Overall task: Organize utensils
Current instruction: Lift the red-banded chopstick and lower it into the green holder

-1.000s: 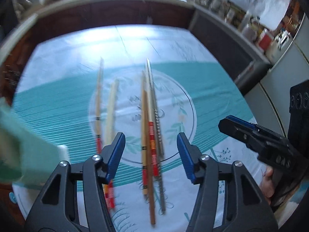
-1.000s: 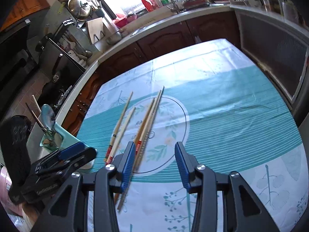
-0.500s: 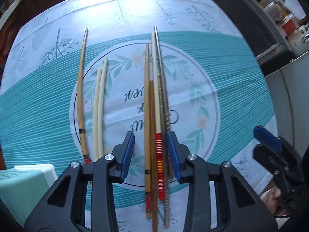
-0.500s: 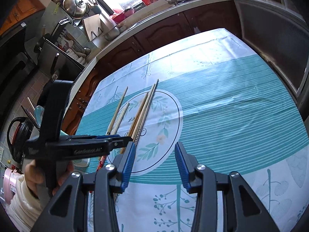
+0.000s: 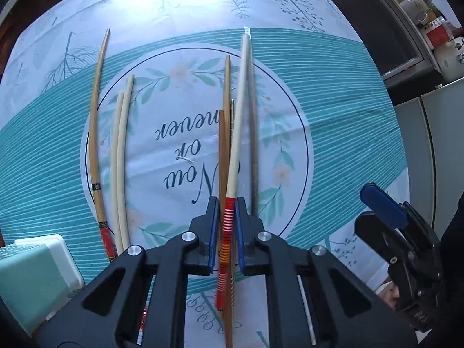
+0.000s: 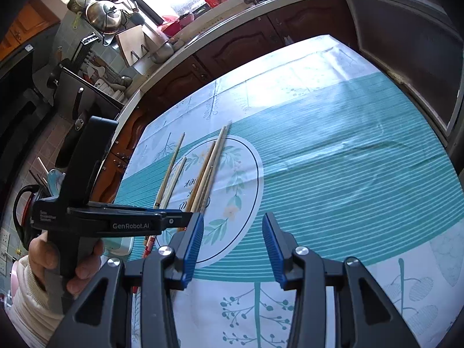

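Note:
Several chopsticks lie side by side on the teal and white tablecloth [image 5: 333, 92]. My left gripper [image 5: 226, 226] is shut on the red-banded end of a pale chopstick [image 5: 239, 121], which is lifted a little and tilts away from me. A brown chopstick [image 5: 222, 159] and a dark one [image 5: 253, 133] lie beside it. A pair of cream chopsticks [image 5: 120, 150] and a bamboo chopstick with a red end [image 5: 94, 133] lie to the left. My right gripper [image 6: 232, 243] is open and empty, above the cloth right of the chopsticks [image 6: 203, 171]; it also shows in the left wrist view [image 5: 385, 214].
A mint-green and white holder [image 5: 32, 272] stands at the table's near left corner. Dark wooden cabinets [image 6: 246, 40] and a kitchen counter with pots run behind the table. A dark appliance [image 5: 377, 29] stands at the table's right side.
My left gripper has moved down and closed on the red-banded chopstick, lifting its far end slightly. My right gripper has stayed open and nearly still.

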A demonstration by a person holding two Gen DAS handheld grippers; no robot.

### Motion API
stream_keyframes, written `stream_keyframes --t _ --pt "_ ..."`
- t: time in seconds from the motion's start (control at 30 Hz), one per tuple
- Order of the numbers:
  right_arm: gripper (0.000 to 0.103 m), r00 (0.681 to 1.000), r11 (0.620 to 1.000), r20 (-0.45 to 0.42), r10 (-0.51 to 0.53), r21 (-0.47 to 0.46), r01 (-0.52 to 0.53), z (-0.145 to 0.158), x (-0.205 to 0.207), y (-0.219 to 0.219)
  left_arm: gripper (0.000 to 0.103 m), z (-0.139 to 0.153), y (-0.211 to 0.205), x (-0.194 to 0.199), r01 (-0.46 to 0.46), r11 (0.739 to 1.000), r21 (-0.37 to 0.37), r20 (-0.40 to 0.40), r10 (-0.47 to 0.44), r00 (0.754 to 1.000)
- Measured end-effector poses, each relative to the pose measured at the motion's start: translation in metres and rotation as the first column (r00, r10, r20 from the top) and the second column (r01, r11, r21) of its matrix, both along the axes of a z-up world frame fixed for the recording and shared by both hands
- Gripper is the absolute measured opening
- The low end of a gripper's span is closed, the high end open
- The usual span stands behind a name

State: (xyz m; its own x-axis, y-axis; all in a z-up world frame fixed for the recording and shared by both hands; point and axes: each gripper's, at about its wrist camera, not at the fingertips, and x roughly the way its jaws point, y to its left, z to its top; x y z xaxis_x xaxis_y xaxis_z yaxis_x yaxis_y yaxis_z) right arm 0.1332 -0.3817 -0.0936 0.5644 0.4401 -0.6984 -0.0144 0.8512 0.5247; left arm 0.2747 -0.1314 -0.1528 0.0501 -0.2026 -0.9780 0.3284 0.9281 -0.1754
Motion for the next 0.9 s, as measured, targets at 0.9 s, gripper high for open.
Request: stream_keyframes --t 0.9 --pt "0.042 0.994 0.996 -0.066 0.092 0.008 -0.092 0.002 0.017 0.028 0.004 0.015 0.061 -0.034 -0.084 0.981 -0.172 -0.004 0.085 0.996"
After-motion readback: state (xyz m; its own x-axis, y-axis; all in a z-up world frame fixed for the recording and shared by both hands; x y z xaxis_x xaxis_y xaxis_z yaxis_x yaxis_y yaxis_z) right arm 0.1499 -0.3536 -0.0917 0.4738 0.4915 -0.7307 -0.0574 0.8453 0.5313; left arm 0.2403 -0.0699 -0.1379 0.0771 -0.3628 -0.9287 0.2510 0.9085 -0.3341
